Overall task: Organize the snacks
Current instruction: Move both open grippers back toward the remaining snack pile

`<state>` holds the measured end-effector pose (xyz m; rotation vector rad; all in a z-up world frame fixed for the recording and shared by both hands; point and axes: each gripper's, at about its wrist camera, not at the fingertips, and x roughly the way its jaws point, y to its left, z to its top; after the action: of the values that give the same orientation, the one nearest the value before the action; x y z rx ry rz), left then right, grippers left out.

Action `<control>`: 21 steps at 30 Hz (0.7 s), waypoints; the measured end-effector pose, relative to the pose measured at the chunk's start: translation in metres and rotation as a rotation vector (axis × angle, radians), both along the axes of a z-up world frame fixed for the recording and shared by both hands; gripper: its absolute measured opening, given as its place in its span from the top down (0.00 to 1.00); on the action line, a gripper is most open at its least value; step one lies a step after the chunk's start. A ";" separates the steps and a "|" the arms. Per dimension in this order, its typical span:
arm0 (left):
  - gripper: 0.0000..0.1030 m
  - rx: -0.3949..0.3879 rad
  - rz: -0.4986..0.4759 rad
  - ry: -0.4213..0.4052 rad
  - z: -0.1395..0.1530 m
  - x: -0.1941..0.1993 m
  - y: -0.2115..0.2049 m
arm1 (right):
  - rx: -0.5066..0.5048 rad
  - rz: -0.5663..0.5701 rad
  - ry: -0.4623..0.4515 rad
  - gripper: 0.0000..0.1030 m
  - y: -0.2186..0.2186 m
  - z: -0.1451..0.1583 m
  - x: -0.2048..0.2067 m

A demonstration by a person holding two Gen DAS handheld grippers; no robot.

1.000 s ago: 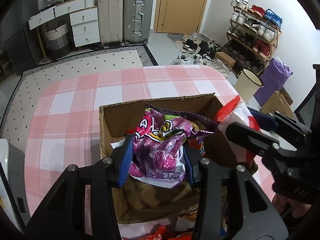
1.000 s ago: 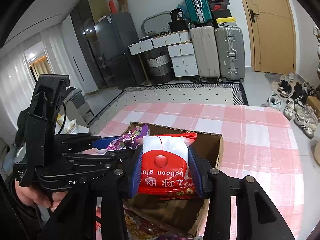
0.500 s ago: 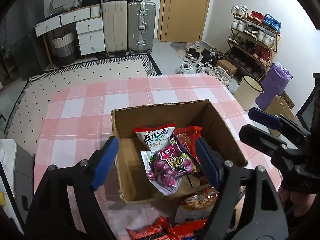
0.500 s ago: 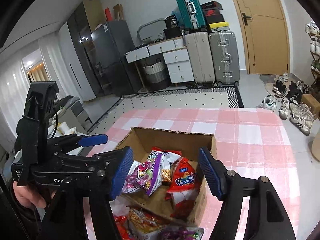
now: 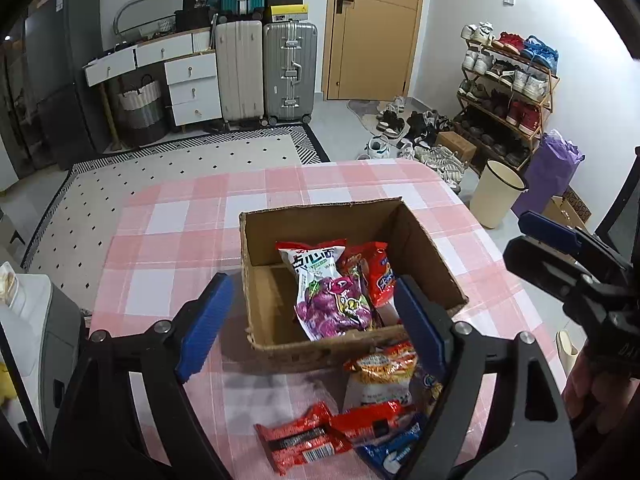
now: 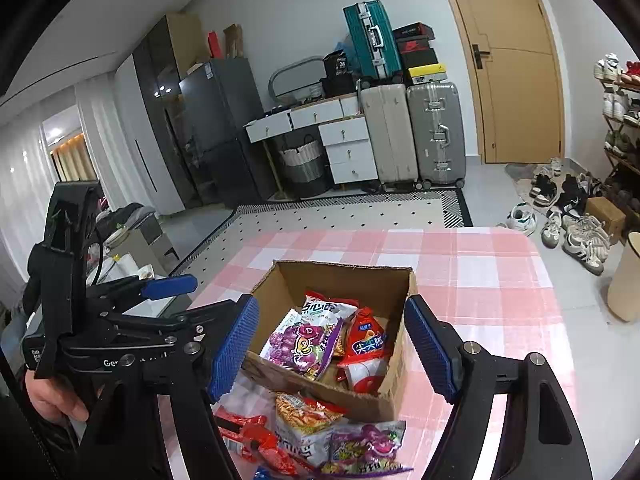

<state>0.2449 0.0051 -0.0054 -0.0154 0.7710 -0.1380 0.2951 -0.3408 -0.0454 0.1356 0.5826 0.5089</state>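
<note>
We judged a drop just finished: both the left gripper (image 5: 316,328) and right gripper (image 6: 332,344) had just been opening their jaws, nothing between them, above the cardboard box (image 5: 432,264) on the tabletop (image 5: 168,248). Next we needed the loose snacks (image 6: 308,420) beside it. Only the right view showed the purple packet (image 6: 368,446).

A matt, rough-edged cardboard box (image 5: 352,344) is seen holding glossy, crinkled plastic snack bags (image 5: 334,300), the checked tablecloth (image 5: 168,248) looks smooth and faintly shiny, perhaps oilcloth, and ribbed blue pads (image 6: 234,346) are fitted on matt black plastic gripper arms.
</note>
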 end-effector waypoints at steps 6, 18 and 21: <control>0.19 0.001 0.014 -0.023 0.013 -0.029 0.001 | 0.005 -0.013 -0.029 0.19 -0.006 0.013 -0.027; 0.14 0.008 0.032 -0.065 0.025 -0.087 0.004 | 0.004 -0.038 -0.053 0.13 -0.018 0.025 -0.077; 0.13 -0.002 0.039 -0.066 0.023 -0.101 0.005 | 0.008 -0.037 -0.066 0.11 -0.020 0.026 -0.092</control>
<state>0.1441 0.0100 0.0176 -0.0273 0.7042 -0.1018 0.2027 -0.3603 -0.0192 0.1363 0.5127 0.4779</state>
